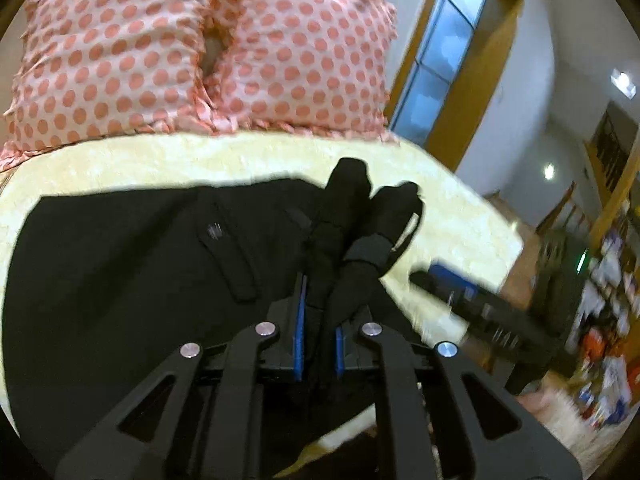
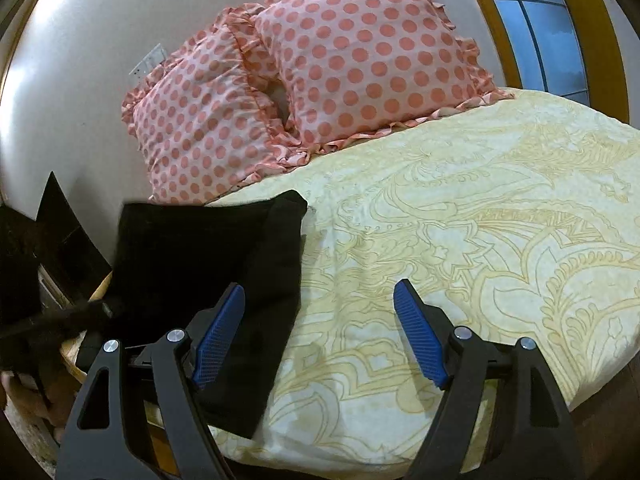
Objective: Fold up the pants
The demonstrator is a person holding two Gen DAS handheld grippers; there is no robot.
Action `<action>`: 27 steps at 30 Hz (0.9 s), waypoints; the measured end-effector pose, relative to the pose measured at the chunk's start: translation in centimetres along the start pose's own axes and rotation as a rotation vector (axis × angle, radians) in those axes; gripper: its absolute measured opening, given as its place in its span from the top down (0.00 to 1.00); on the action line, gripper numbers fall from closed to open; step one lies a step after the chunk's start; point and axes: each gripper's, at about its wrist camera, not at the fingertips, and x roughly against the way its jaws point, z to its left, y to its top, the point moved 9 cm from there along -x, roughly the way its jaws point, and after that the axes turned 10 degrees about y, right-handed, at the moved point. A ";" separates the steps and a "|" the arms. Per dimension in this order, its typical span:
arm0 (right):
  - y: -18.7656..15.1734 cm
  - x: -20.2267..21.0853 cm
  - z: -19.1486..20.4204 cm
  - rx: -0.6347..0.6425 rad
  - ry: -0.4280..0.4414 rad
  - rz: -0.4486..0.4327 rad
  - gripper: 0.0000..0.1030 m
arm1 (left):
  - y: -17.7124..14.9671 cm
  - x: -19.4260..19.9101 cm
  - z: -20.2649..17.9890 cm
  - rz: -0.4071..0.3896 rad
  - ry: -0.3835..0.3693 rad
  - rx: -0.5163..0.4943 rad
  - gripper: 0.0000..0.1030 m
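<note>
The black pants point(image 1: 120, 272) lie spread on the yellow patterned bedsheet point(image 1: 460, 216), with a pocket flap showing. My left gripper point(image 1: 320, 308) is shut on a bunched part of the pants point(image 1: 352, 208), which sticks up past its blue pads. In the right wrist view the pants point(image 2: 208, 256) appear as a dark layered shape at the bed's left side. My right gripper point(image 2: 320, 286) hangs open over bare sheet just right of the pants, nothing between its blue pads point(image 2: 416, 332). That right gripper point(image 1: 480, 304) also shows blurred in the left wrist view, to the right of the pants.
Two pink polka-dot pillows point(image 2: 360, 60) lean against the white wall at the head of the bed. A wooden-framed window point(image 2: 540, 28) is behind on the right. A wide stretch of bedsheet point(image 2: 480, 220) lies right of the pants. Cluttered shelves point(image 1: 600, 300) stand past the bed edge.
</note>
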 end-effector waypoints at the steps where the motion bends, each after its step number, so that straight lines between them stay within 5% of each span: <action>1: 0.1 -0.1 0.0 0.003 0.000 -0.003 0.24 | 1.1 0.5 0.6 -0.018 -0.003 0.028 0.90; 3: 0.1 0.0 0.1 0.011 -0.006 -0.007 0.24 | 3.3 2.0 0.4 -0.089 -0.007 0.044 0.90; 6: -0.2 0.1 -0.1 0.020 -0.023 -0.002 0.23 | 3.0 3.9 -2.4 -0.172 0.038 -0.089 0.90; 12: -0.2 0.0 -1.1 0.004 -0.060 0.000 0.23 | -4.7 -0.4 -4.7 0.017 0.028 -0.233 0.87; 15: 0.3 0.2 -0.9 0.017 -0.069 -0.011 0.23 | -6.0 -0.6 -5.5 -0.017 0.074 -0.336 0.80; 17: 1.1 0.6 -0.4 0.036 -0.073 -0.035 0.23 | -5.8 -0.4 -5.2 -0.005 0.038 -0.313 0.75; 19: 1.8 1.0 0.2 0.057 -0.072 -0.062 0.23 | -5.8 0.5 -4.8 0.009 -0.015 -0.283 0.52; 23: 4.2 2.7 2.4 0.128 -0.068 -0.170 0.23 | -4.7 4.7 -2.4 -0.056 -0.084 -0.195 0.28; 25: 4.6 2.8 4.6 0.177 -0.008 -0.179 0.23 | -3.5 5.9 -0.2 -0.111 -0.060 -0.121 0.15; 27: 4.0 1.9 7.2 0.247 0.055 -0.129 0.23 | -2.4 6.3 3.6 -0.148 0.043 -0.026 0.14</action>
